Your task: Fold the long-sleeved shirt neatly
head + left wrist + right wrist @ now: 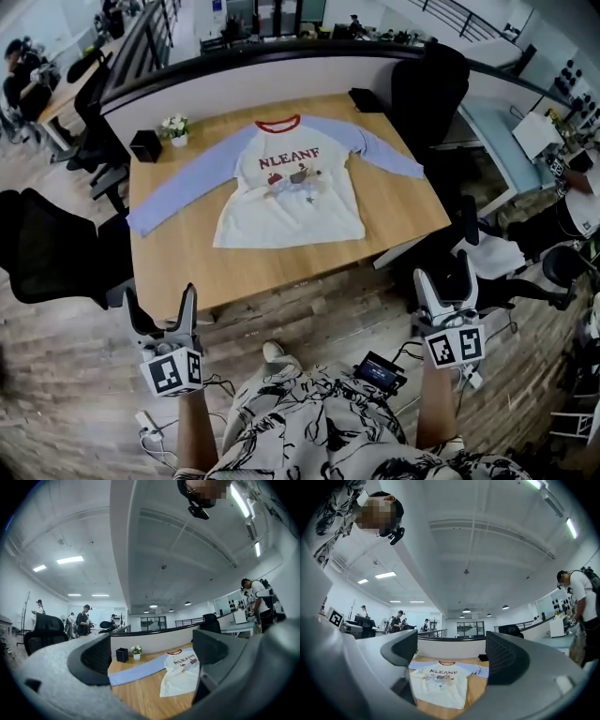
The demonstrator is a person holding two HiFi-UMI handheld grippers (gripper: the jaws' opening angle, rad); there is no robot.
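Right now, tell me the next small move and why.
Probably carry both tongs forward over the near edge of the table toward the shirt. It lies spread flat and unfolded, while the left tongs and right tongs hang open and empty, short of that edge.

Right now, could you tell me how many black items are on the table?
2: a black box beside the potted flowers, far left; a flat black item, far right. None seem hidden.
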